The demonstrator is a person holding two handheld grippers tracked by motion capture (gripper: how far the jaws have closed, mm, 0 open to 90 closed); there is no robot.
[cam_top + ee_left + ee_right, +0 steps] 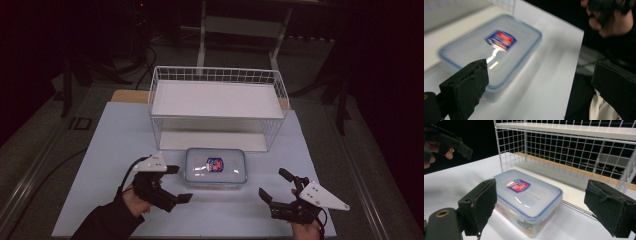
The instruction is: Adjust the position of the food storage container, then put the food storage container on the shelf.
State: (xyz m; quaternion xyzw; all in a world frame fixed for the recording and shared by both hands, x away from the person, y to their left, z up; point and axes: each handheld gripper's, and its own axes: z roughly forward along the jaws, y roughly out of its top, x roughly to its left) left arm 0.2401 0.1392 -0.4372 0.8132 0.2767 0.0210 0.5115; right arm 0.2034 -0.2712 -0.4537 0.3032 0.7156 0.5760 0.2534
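Container (pixel 215 167) sits on the table (pixel 115 140), a clear lidded plastic food box with a blue seal rim and a red-blue sticker on top, long side left to right, just near of the white wire rack (pixel 218 107). We read it as the thing in hand: both tools flank it.

Left hand-held gripper (pixel 178 183) is just left of the box, jaws wide, nothing between them; in the left gripper view its pad (pixel 470 82) is in front of the box's near corner, and we cannot tell whether it touches. Right hand-held gripper (pixel 276 185) is to the right and a bit nearer, apart from the box, jaws also wide and empty; in the right gripper view the box lies between and beyond the two black jaws.

We judge the flanking is set up for a two-sided lift, since the box looks too wide for one jaw pair. The rack's lower bay opens toward the box, so it is probably the target. The smooth lid and walls may slip if pinched unevenly.
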